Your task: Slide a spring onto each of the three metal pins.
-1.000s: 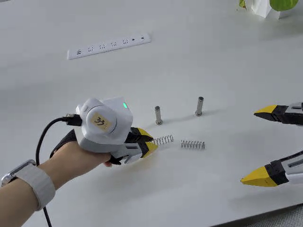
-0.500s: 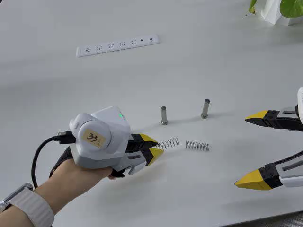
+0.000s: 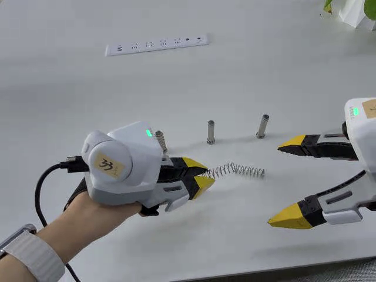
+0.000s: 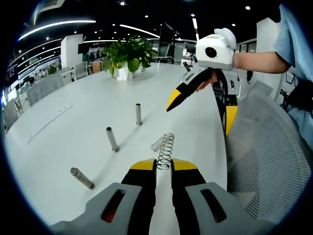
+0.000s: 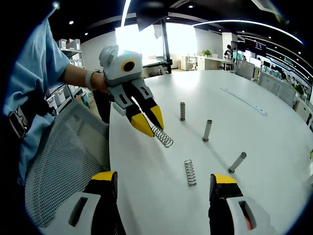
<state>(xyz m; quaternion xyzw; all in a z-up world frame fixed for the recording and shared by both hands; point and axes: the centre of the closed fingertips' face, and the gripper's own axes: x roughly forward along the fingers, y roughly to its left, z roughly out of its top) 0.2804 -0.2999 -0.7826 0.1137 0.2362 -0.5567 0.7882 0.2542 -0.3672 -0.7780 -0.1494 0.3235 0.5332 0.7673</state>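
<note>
The left gripper (image 3: 210, 175) pinches narrow on a spring (image 3: 223, 170), just beside a loose spring (image 3: 251, 171) on the white table (image 3: 176, 76). The right gripper (image 3: 288, 181) gapes wide near the table's front edge, with open tabletop separating it from the nearest bare pin (image 3: 262, 126).

Bench (image 3: 264, 70): white, smooth, broad.
Power strip (image 3: 157, 44): white, flat on the far side, well apart from the pins.
Metal pins: three upright in a row; left pin (image 3: 158, 135) wearing a fitted spring (image 5: 182, 111), middle pin (image 3: 211, 131) and right pin (image 3: 262, 126) bare.
Loose spring (image 3: 251, 171): flat, just on the near side of the row.
Plant pot (image 3: 352, 10): white, far right corner.
</note>
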